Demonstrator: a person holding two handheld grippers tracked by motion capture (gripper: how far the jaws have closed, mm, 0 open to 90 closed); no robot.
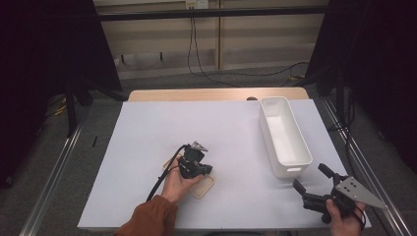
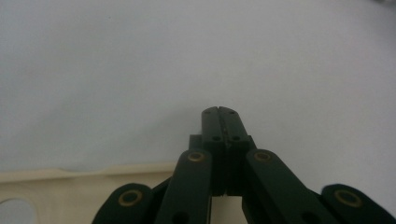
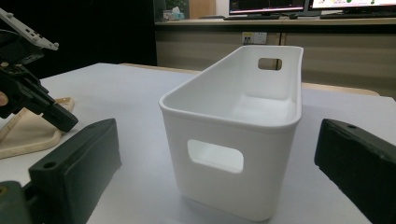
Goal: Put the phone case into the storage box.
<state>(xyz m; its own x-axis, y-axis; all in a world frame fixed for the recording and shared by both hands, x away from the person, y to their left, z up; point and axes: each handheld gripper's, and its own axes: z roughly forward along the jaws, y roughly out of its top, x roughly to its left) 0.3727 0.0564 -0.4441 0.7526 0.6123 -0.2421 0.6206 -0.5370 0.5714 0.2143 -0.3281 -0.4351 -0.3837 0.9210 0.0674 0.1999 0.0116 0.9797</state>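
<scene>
High view. Left gripper (image 1: 205, 169) lowered over a flat beige lid (image 1: 202, 188) lying on the white table cover (image 1: 147, 147), near the front edge at centre-left; jaws hidden beneath the body, contact with the lid not readable. White bin (image 1: 285, 135) standing empty at right, well apart from the lid. Right gripper (image 1: 310, 179) held at the front right corner, just short of the bin's near end, jaws spread wide, nothing between them. Judged stage: early, lid not yet lifted, bin not yet filled or covered.

Left gripper view. Jaws pressed together, tips meeting with no gap and nothing pinched between them. Beige lid rim (image 2: 88, 172) visible low and left, behind the tips; tips seen against bare white cover, so apparently beside the lid's edge rather than clamped on it.

Right gripper view. Jaws far apart at either lower corner, empty, framing the bin's near end wall with its handle slot (image 3: 215, 156) without touching it. Bin interior bare. Left gripper (image 3: 32, 100) and lid (image 3: 28, 133) at far left. Remaining, by judgement: grasping the lid and carrying it to the bin.
</scene>
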